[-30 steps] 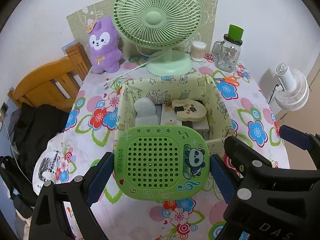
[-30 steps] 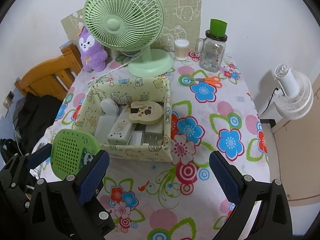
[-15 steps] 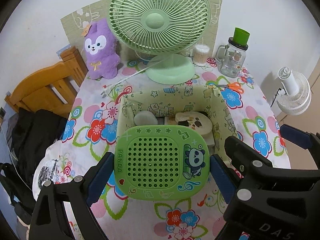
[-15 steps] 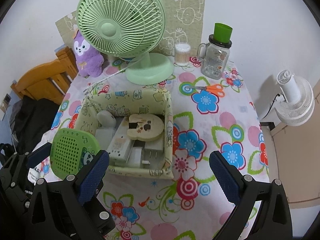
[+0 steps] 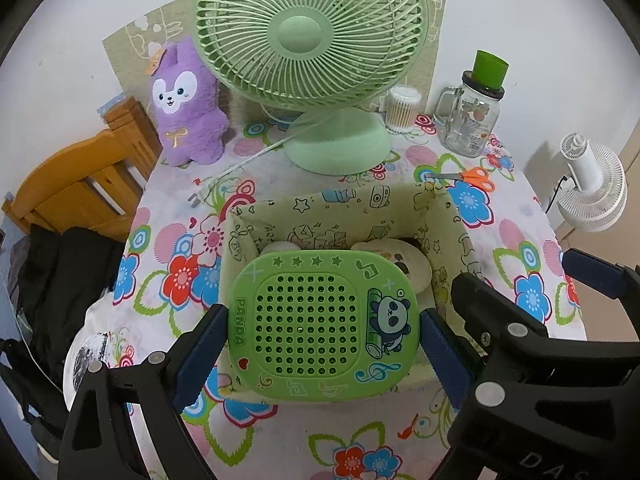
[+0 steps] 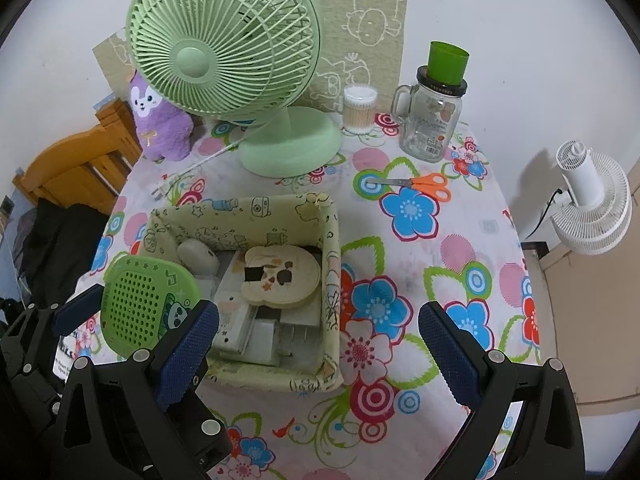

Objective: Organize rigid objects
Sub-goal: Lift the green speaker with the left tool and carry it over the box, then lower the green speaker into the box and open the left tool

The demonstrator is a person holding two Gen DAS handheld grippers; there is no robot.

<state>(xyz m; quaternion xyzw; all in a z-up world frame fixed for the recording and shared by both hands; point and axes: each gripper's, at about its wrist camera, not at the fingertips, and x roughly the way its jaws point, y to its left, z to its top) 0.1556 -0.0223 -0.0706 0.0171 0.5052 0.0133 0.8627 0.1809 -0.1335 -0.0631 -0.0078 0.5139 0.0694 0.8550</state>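
Your left gripper [image 5: 323,328] is clamped on the flat green perforated plastic panda panel [image 5: 323,322], held in the air at the near-left wall of the pale green cartoon-print fabric bin [image 6: 331,236]. Your right gripper [image 6: 318,334] is spread wide and carrying nothing. I'd lift the panel clear of that near wall first, then slide it toward 12 o'clock and lay it flat. The bin looks pretty full: a cream bear-shaped wooden board [image 6: 282,278] sits on white boxes, a white rounded lump [image 6: 198,258] at its 9 o'clock. Room's tight at 12 with the green desk fan [image 5: 316,60]; the table at 3 o'clock is open.
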